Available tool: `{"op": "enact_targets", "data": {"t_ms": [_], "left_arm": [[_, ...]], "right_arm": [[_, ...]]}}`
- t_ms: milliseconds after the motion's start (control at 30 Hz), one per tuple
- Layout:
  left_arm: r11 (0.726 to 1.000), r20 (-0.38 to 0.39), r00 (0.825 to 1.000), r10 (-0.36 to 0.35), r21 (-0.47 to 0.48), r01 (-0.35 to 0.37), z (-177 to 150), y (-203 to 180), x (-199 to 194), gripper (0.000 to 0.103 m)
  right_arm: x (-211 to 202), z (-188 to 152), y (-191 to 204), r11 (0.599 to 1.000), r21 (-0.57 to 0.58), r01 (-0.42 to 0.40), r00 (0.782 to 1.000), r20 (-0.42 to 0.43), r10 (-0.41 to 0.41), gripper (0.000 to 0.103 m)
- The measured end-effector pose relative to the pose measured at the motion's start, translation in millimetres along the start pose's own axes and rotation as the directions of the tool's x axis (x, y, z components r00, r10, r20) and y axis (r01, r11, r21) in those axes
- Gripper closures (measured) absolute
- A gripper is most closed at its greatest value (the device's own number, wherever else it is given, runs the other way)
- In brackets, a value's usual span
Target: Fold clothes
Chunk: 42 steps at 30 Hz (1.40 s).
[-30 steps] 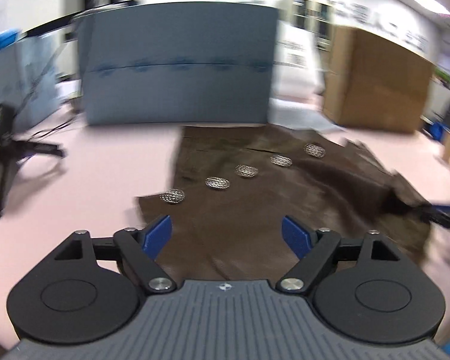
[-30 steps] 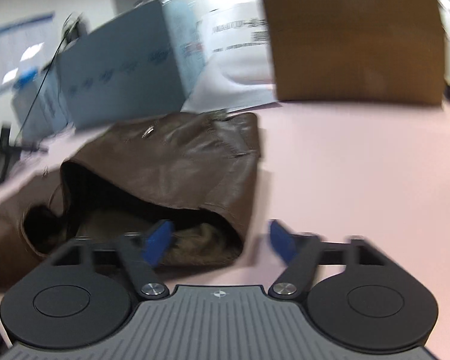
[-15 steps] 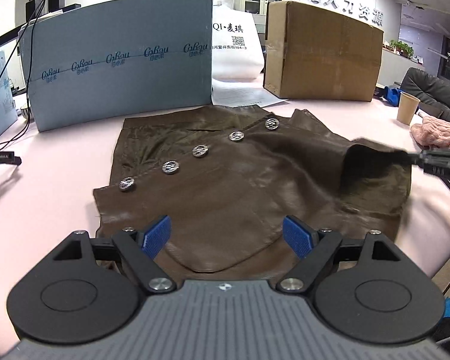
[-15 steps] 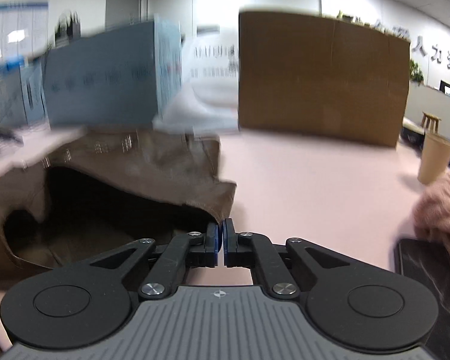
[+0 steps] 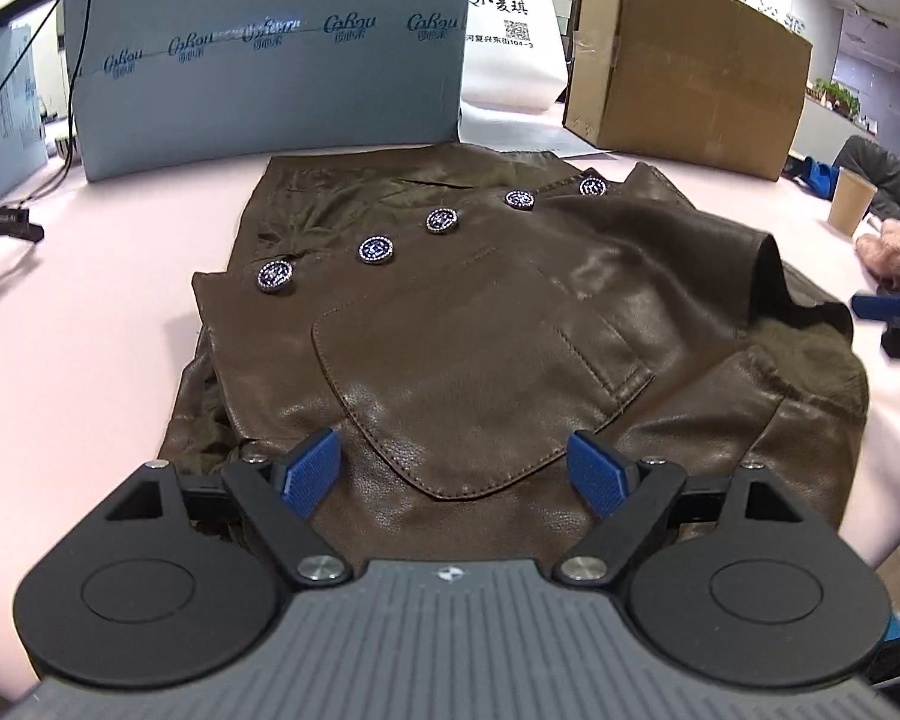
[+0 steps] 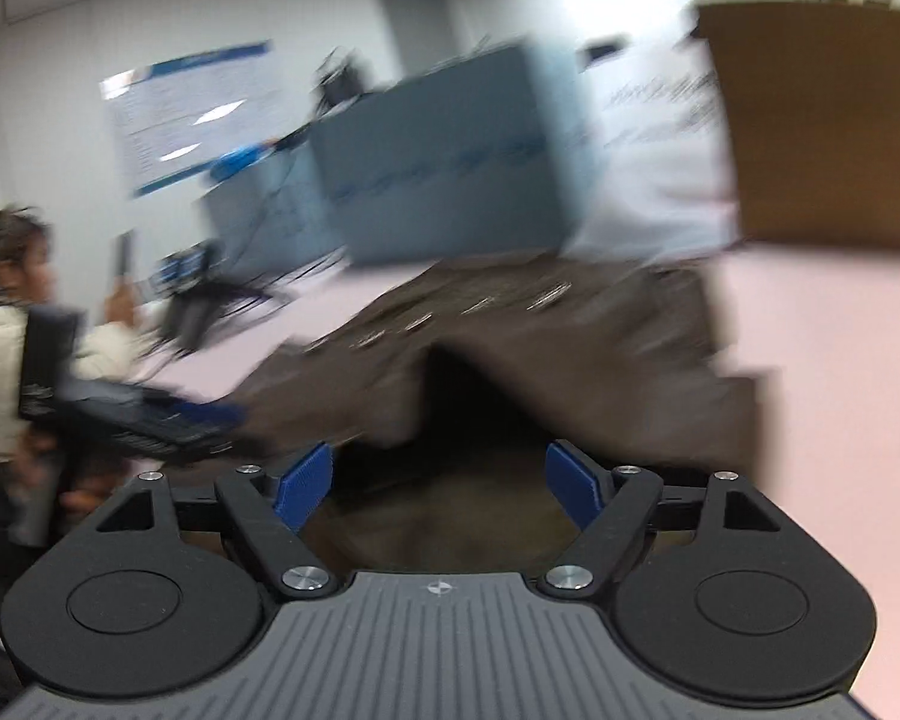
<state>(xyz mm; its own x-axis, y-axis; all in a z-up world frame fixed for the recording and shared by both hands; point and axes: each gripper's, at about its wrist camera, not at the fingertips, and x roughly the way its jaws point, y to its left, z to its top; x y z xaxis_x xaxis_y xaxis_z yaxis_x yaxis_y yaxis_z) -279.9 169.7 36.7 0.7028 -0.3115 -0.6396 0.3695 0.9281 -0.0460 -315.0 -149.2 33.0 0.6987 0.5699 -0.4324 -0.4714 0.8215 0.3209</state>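
Observation:
A brown leather jacket (image 5: 480, 324) lies spread on the pink table (image 5: 90, 330), front side up, with a row of several round buttons (image 5: 377, 249) and a patch pocket (image 5: 468, 372). My left gripper (image 5: 456, 462) is open just above the near hem, its blue fingers either side of the pocket's lower edge. The jacket's right edge stands up in a fold (image 5: 768, 276). My right gripper (image 6: 439, 480) is open in a blurred view, facing the jacket's (image 6: 510, 348) dark opening, with nothing between its fingers. One of its blue fingertips (image 5: 888, 306) shows at the right edge of the left wrist view.
A blue-grey box (image 5: 270, 60), a white bag (image 5: 510, 42) and a cardboard box (image 5: 690, 60) line the table's far side. A paper cup (image 5: 849, 201) and a pink knit garment (image 5: 894, 252) sit far right. Cables (image 5: 6, 222) lie left. A person (image 6: 6, 324) shows at left.
My right gripper, shut on the jacket's edge half a second ago, has opened and swung round. The lifted right edge has dropped. My left gripper has moved lower and closer to the hem.

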Motion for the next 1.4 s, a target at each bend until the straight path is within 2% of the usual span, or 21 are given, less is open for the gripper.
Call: {"op": "enact_targets", "data": {"t_ms": [67,200,367,433,500,533,600,767,967,1167,1300,1400], "left_arm": [[1.0,0.011,1.0,0.008,-0.006,-0.008,-3,0,-8,0.022],[0.997,0.024,0.997,0.074,0.007,-0.075,-11,4,-29,0.022],[0.993,0.034,0.994,0.106,-0.064,-0.103,-16,18,-45,0.022],[0.991,0.033,0.994,0.105,-0.083,-0.102,-17,21,-46,0.022],[0.992,0.032,0.994,0.106,-0.079,-0.103,-17,20,-45,0.022],[0.992,0.031,0.994,0.106,-0.076,-0.103,-16,19,-44,0.022],[0.993,0.032,0.994,0.1,-0.07,-0.098,-13,16,-43,0.022],[0.995,0.046,0.995,0.089,-0.056,-0.086,-7,12,-42,0.022],[0.997,0.049,0.996,0.069,-0.036,-0.068,-3,5,-38,0.022],[0.999,0.029,0.999,0.045,-0.026,-0.044,2,-2,-26,0.022],[1.0,0.045,0.999,0.017,-0.015,-0.016,10,-10,-17,0.022],[1.0,0.065,0.998,-0.011,0.013,0.01,16,-19,-6,0.022]], "right_arm": [[10,1,5,1.0,-0.006,-0.014,1.0,-0.02,0.014,0.029],[34,2,9,0.991,0.019,-0.134,0.987,-0.083,0.135,0.039],[43,2,17,0.974,0.006,-0.225,0.966,-0.125,0.224,0.043],[49,1,24,0.975,-0.002,-0.222,0.966,-0.14,0.22,0.062],[50,-1,29,0.973,-0.008,-0.23,0.961,-0.158,0.226,0.071],[48,-2,30,0.974,-0.015,-0.227,0.962,-0.156,0.222,0.081],[44,-6,32,0.974,-0.029,-0.226,0.964,-0.15,0.22,0.086],[25,-16,36,0.966,-0.079,-0.245,0.963,-0.133,0.233,0.086],[6,-30,36,0.96,-0.082,-0.268,0.953,-0.17,0.252,0.083],[-15,-43,33,0.953,-0.063,-0.297,0.943,-0.176,0.282,0.074],[-32,-41,35,0.96,-0.101,-0.262,0.96,-0.129,0.249,0.062],[-55,-31,31,0.965,-0.138,-0.224,0.975,-0.047,0.219,0.061]]}}
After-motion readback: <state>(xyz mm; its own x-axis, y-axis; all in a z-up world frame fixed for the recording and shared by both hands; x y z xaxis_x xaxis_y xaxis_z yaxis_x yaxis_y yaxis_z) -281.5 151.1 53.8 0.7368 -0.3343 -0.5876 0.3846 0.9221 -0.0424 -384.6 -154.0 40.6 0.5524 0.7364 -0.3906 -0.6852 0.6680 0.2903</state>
